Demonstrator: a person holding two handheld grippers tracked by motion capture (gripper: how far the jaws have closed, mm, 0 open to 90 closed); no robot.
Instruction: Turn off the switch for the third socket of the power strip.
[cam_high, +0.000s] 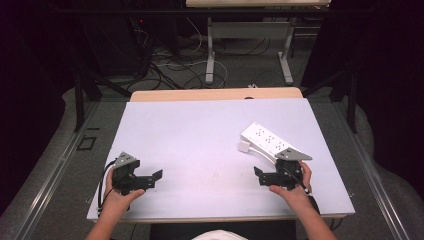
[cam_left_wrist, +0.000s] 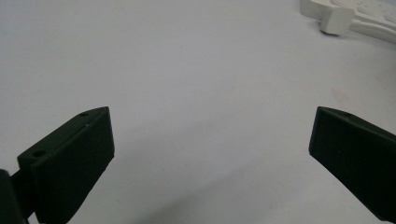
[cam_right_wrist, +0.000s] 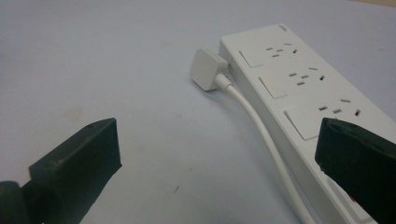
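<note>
Right tongs (cam_right_wrist: 215, 154) — released, jaws wide, empty, just beside white power strip (cam_right_wrist: 299, 88) at table (cam_high: 200, 130) right, white plug (cam_right_wrist: 208, 69) against its side. Left tongs (cam_high: 155, 177) — released, well apart.

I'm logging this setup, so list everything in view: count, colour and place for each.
power strip: one, white, right part of the table, beyond the right tool
plug: one, white, lying on the table beside the strip's far end
cable: one, white, running from the plug along the strip's side
table: one, white top with a wooden far edge
second table: one, pale top on grey legs, on the floor behind
floor cables: several, black and white, under the second table
left tool: one, black, jaws apart, near left of the table
right tool: one, black, jaws apart, just short of the strip
</note>
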